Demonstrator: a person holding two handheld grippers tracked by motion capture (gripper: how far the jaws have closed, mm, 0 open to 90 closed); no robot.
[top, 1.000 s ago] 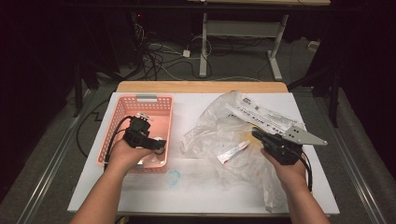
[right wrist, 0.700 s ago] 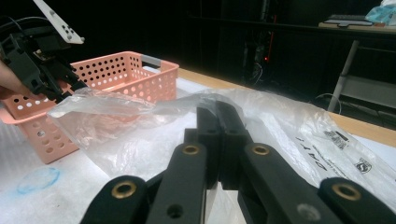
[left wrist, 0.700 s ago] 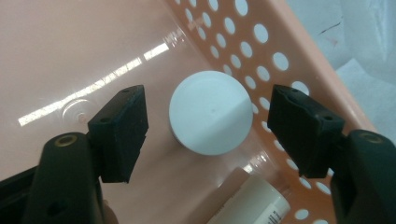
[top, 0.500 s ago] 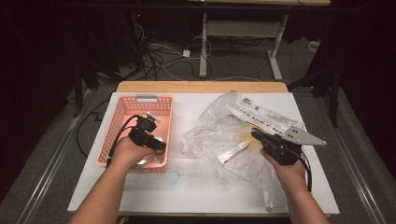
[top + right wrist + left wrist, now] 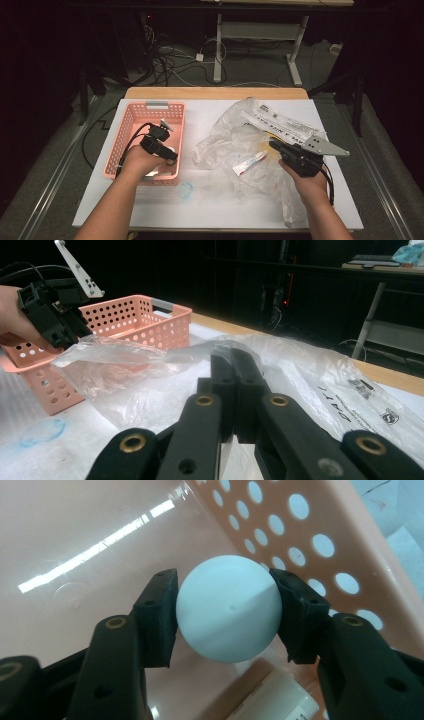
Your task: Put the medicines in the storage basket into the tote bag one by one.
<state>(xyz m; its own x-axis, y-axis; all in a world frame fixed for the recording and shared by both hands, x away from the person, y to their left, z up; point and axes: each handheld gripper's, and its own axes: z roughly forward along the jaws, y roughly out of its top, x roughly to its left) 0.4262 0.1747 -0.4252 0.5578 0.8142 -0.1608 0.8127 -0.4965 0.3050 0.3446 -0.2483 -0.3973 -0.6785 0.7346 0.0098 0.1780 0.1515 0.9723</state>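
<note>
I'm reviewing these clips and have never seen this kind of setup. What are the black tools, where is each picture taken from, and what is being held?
A person at a white table holds a black two-jaw gripper in each hand. One picture looks down from above; the other two come from cameras riding on the grippers, looking along their jaws. The left gripper reaches into a pink perforated plastic basket; its jaws have just been closing and their pads now press both sides of a white smooth ball, beside a white tube-shaped item on the basket floor. The right gripper is shut, pinching a clear crinkled plastic bag that holds a small white tube.
</note>
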